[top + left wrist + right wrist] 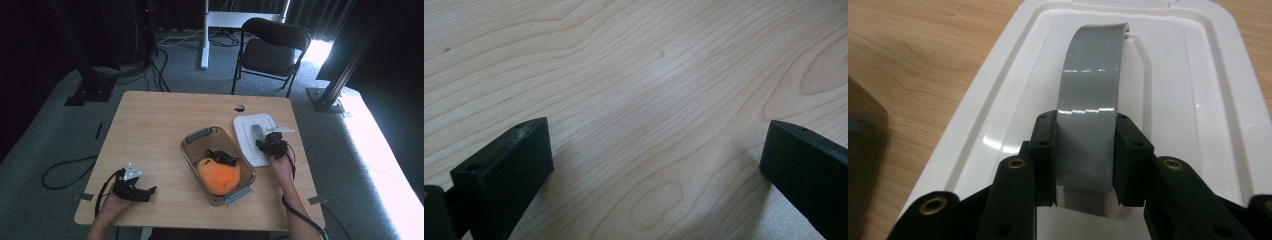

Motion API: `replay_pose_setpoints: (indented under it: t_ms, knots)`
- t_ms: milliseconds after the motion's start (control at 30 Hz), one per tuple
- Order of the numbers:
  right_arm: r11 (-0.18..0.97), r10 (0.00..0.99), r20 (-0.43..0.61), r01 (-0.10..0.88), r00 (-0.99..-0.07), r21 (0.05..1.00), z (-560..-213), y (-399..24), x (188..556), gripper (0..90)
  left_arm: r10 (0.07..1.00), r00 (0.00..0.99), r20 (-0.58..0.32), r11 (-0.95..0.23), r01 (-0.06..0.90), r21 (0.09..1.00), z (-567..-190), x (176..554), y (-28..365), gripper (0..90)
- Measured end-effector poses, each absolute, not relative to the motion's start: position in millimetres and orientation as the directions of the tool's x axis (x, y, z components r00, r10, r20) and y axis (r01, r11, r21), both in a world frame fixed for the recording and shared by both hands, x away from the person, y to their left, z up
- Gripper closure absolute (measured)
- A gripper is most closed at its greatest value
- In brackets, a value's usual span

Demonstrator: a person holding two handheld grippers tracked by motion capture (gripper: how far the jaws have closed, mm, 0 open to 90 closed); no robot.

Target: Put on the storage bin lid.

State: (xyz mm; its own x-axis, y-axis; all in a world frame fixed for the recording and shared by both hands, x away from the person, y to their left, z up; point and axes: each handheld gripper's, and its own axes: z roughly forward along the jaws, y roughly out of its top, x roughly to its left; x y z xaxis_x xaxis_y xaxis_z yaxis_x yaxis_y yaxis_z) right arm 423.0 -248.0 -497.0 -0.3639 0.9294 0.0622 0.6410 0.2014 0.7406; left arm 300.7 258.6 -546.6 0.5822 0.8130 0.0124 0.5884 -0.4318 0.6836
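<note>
A white container lid (251,135) (1193,100) lies on the table to the right of a clear tub (195,136). A grey handle strap (1090,100) (257,132) arches over the lid's middle. My right gripper (1086,157) (266,144) is shut on this strap, its jaws pressing on both edges. The tub holds an orange soft thing (218,177) and a black tangled item (221,157). My left gripper (144,193) (656,165) rests low over bare wood at the front left, jaws wide apart with nothing between them.
The wooden table (150,130) has a small round hole (239,108) near its far edge. A black folding chair (272,50) stands behind the table. Cables trail on the floor (60,172) at the left.
</note>
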Motion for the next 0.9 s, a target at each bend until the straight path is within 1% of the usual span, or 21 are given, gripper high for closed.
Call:
replay_pose_setpoints:
  t_ms: [167, 400, 667, 900]
  knots:
    - [0.202, 0.932, 0.051, 0.631, -0.359, 0.749, -487.0, -256.7, 414.1, 67.3, 0.813, 0.582, 0.012, -0.432, 0.589, 0.684, -546.6, 300.7, 258.6, 1.0]
    - [0.185, 0.934, 0.061, 0.624, -0.352, 0.759, -474.2, -266.9, 405.1, 67.3, 0.813, 0.582, 0.012, -0.432, 0.588, 0.684, -546.6, 300.7, 258.5, 0.9]
    - [0.173, 0.933, 0.071, 0.612, -0.353, 0.772, -461.7, -270.1, 396.1, 67.3, 0.813, 0.582, 0.012, -0.432, 0.589, 0.684, -546.6, 300.7, 258.6, 0.9]
    - [0.176, 0.932, 0.061, 0.593, -0.358, 0.786, -444.1, -269.9, 387.8, 67.3, 0.813, 0.582, 0.012, -0.432, 0.588, 0.684, -546.6, 300.7, 258.6, 0.9]
